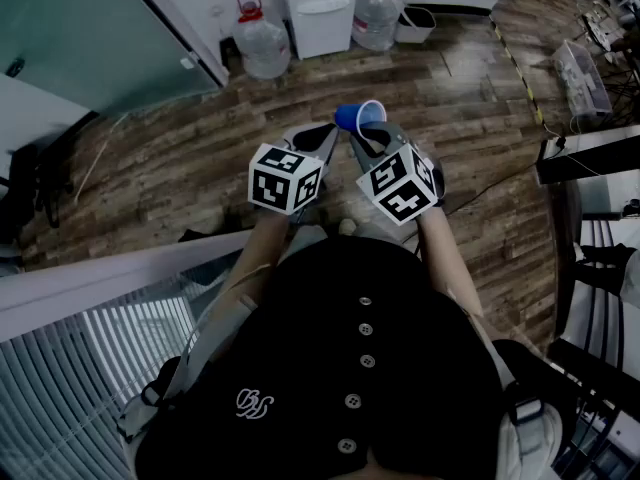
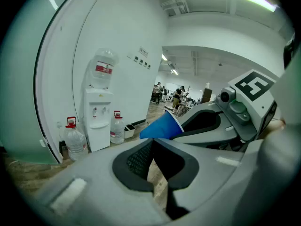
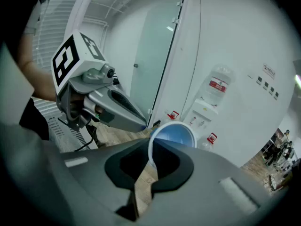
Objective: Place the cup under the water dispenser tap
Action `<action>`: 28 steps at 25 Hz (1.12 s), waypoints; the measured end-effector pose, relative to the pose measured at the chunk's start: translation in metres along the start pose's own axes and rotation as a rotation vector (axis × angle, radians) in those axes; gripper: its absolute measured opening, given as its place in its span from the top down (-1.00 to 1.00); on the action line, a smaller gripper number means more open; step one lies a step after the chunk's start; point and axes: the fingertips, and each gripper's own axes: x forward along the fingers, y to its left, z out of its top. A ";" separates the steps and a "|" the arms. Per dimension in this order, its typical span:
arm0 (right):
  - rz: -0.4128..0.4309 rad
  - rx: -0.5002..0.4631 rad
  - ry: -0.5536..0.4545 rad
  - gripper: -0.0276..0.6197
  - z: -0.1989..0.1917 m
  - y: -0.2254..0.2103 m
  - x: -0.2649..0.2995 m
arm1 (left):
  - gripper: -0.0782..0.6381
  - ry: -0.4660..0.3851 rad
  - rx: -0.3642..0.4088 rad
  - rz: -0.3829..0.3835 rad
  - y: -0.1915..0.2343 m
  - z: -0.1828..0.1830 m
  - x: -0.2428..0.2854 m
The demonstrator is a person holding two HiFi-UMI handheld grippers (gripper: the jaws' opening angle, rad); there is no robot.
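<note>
Grip: right gripper [image 3: 151,148] has its jaws drawn narrow, pinched on the wall of the blue cup [image 3: 175,134] at its rim.
Cup: tipped on its side in the air above the floor. Its pale mouth faces the right gripper's camera, and its base points toward 9 o'clock in the head view.
Left gripper [image 2: 154,142]: jaws closed together with nothing between them. The tip lies just beside the cup's base, at 9 o'clock from the cup; whether it touches cannot be told.
Marker cubes [image 1: 287,178]: one on each gripper, side by side at 6 o'clock from the cup.
Water dispenser [image 1: 322,13]: white, against the wall at 12 o'clock from the cup, well apart from it, with an inverted bottle [image 2: 103,68] on top.
Floor bottles [image 1: 262,43]: two large red-capped ones, at 9 and 3 o'clock of the dispenser.
Bin [image 1: 415,23]: white, at 3 o'clock of the right-hand bottle.
Floor [image 1: 180,158]: wood planks.
</note>
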 end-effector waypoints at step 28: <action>-0.026 -0.050 0.002 0.84 -0.009 -0.035 0.003 | 0.77 -0.022 -0.040 0.092 0.016 0.014 0.023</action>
